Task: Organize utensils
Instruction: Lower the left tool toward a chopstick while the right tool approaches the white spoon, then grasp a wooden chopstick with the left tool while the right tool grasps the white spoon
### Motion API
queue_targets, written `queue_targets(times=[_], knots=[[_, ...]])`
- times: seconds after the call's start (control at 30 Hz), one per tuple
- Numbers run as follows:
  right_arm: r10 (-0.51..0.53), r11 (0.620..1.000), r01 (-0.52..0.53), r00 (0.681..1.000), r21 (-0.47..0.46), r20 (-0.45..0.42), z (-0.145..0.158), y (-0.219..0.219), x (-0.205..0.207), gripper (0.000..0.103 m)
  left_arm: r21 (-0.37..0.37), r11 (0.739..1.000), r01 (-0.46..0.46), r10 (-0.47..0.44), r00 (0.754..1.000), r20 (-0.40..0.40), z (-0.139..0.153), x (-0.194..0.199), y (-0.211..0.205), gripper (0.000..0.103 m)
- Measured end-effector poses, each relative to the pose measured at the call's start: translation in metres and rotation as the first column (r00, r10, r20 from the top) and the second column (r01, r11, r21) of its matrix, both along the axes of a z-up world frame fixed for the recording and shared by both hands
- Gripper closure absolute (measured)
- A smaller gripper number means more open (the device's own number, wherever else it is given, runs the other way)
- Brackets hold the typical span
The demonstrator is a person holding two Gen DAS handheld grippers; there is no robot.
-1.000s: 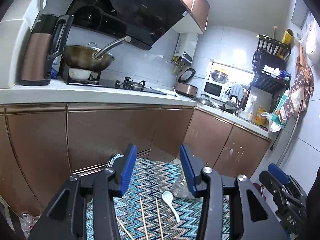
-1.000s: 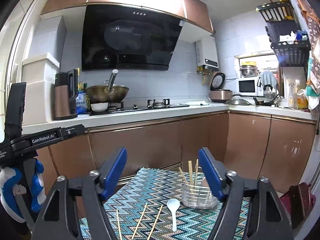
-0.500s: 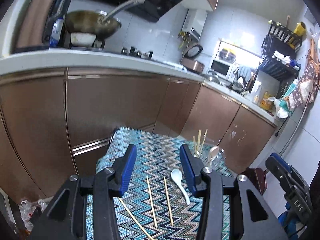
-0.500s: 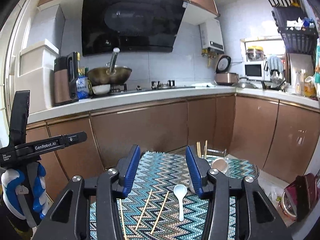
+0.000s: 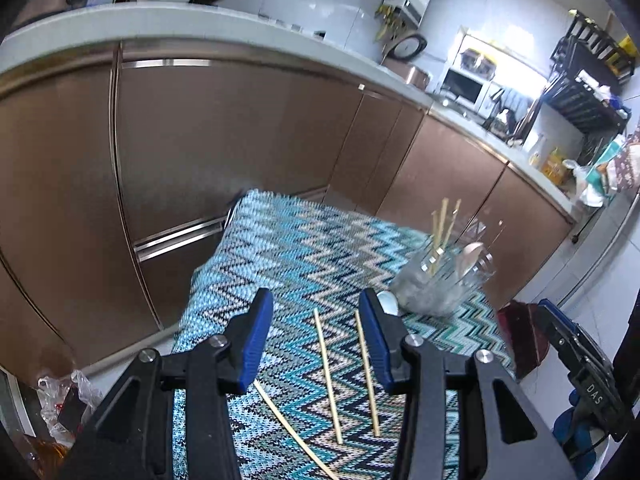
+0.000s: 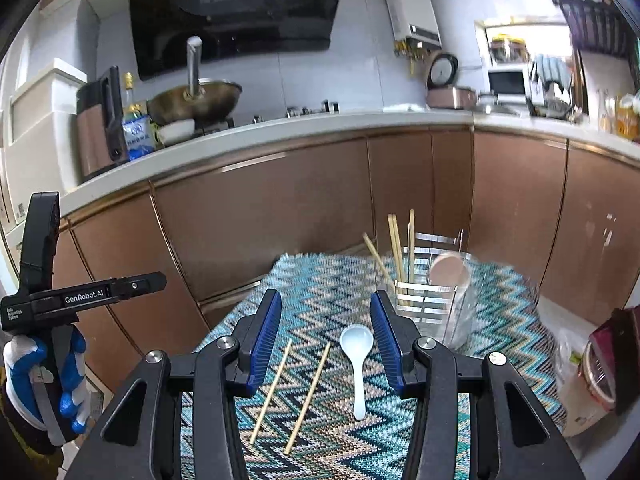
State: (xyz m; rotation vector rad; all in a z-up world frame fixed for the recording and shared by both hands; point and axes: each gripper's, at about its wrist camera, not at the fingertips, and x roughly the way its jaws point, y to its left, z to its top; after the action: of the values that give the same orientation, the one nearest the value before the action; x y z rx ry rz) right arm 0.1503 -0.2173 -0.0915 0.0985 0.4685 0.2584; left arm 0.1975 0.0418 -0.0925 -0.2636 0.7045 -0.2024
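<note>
A zigzag-patterned cloth (image 6: 328, 276) covers a small table. On it lie a white spoon (image 6: 356, 352) and two loose chopsticks (image 6: 308, 396); the left wrist view shows three chopsticks (image 5: 328, 376). A clear utensil holder (image 6: 432, 300) at the back right holds several chopsticks and a pale spoon. My right gripper (image 6: 326, 300) hovers open above the spoon and chopsticks, nothing between its fingers. My left gripper (image 5: 316, 300) is open over the chopsticks, holding nothing. The white spoon (image 5: 388, 302) peeks out behind its right finger, next to the holder (image 5: 440, 280).
Brown cabinet doors (image 6: 260, 220) under a white counter stand close behind the table. A gloved hand holds the left gripper (image 6: 40, 300) at the left edge. A dark red container (image 6: 612, 360) sits right of the table. Plastic bags (image 5: 60, 396) lie on the floor at the left.
Both grippers have come down and tipped toward the table, so the cloth and utensils now fill more of each view. The right gripper's jaws have narrowed. The left jaws kept their width.
</note>
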Motion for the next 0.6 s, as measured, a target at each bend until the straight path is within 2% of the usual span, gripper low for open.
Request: queue_targets(times=[0.3,0.6], knots=[[0.025,1.000,-0.027,0.986,-0.011,-0.163,-0.062,0.000,0.057,0.060,0.004,0.999,0.054,-0.053,0.986,-0.159,-0.061,0.050,-0.021,0.061],[0.053,0.995,-0.079,0.943,-0.065,-0.329,-0.121,0.014,0.114,0.062,-0.043,0.991,0.130,-0.137,0.924,-0.356,-0.117,0.105,-0.049,0.067]])
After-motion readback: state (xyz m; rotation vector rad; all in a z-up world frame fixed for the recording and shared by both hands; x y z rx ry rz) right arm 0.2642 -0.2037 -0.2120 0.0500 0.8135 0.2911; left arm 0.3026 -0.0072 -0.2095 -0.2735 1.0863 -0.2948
